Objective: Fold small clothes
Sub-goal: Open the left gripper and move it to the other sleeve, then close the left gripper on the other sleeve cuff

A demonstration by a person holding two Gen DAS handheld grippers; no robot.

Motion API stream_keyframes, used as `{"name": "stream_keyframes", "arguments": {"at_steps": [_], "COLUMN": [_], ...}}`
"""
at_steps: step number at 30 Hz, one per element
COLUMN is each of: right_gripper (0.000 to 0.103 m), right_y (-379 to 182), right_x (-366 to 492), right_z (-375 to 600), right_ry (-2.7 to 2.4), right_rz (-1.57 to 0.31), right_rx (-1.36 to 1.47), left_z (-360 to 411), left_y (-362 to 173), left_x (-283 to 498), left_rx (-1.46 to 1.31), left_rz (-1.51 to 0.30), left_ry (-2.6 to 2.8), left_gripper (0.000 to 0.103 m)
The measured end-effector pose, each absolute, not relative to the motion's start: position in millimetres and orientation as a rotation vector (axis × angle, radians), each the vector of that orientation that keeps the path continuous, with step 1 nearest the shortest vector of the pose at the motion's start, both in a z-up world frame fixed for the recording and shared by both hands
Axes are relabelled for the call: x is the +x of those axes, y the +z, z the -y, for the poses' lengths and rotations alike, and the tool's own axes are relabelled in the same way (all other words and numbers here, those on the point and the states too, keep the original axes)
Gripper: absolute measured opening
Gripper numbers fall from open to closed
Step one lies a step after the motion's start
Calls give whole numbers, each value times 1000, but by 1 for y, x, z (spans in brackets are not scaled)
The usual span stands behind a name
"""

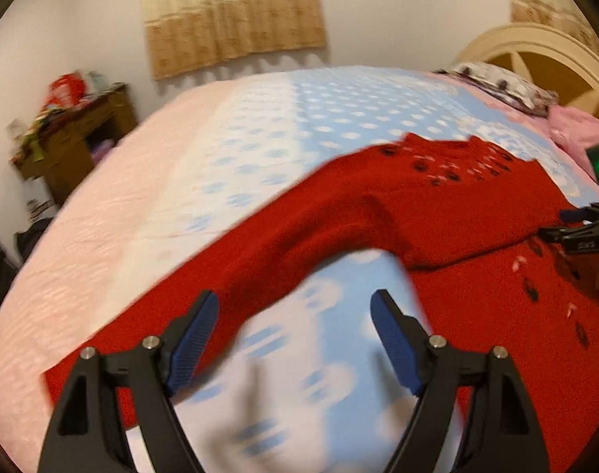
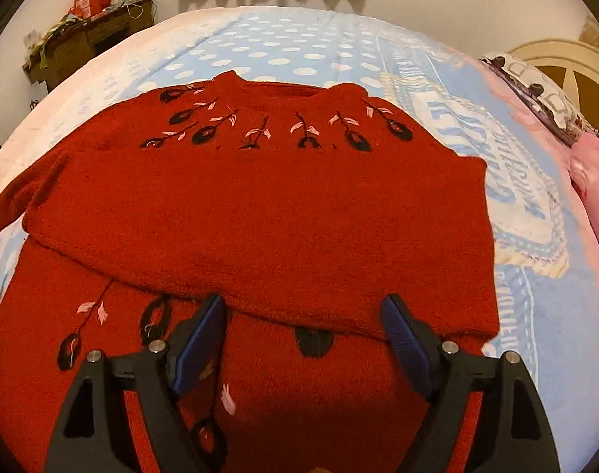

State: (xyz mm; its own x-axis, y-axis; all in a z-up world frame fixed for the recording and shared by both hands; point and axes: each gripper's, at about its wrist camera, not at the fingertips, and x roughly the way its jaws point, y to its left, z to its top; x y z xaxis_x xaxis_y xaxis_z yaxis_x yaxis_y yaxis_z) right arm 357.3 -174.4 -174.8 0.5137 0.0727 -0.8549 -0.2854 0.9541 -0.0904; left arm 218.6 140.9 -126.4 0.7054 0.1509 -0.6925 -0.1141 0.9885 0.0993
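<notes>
Bed (image 2: pixel 307 39), covered by a blue dotted sheet, with a red sweater (image 2: pixel 260 205) lying flat on it. The collar points toward the far curtained wall; the hem lies toward the cameras. One sleeve is folded crosswise over the chest, its long axis running side to side. The other sleeve (image 1: pixel 228 287) stretches out to the left across the sheet. Left gripper (image 1: pixel 293 339): jaws wide apart, holding nothing, above sheet and sleeve. Right gripper (image 2: pixel 303 339): jaws wide apart, empty, over the sweater's lower body.
</notes>
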Motion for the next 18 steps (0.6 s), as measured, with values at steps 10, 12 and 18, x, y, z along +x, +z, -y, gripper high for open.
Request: {"name": "stream_keyframes", "arguments": {"at_steps": [10, 12, 18], "right_gripper": [82, 82, 82], "right_y": [-159, -158, -148], "right_x": [304, 291, 264], "right_z": [167, 162, 154], "right_ry": [298, 318, 309], "right_rz": [-934, -917, -808], "right_rx": [-301, -320, -388], "left_z": [-252, -276, -314], "left_y": [-118, -123, -146], "left_x": [138, 135, 148], "left_rx": [34, 1, -132], "left_rz": [-729, -743, -789], "left_ry": [522, 585, 627], "left_gripper": [88, 88, 87]}}
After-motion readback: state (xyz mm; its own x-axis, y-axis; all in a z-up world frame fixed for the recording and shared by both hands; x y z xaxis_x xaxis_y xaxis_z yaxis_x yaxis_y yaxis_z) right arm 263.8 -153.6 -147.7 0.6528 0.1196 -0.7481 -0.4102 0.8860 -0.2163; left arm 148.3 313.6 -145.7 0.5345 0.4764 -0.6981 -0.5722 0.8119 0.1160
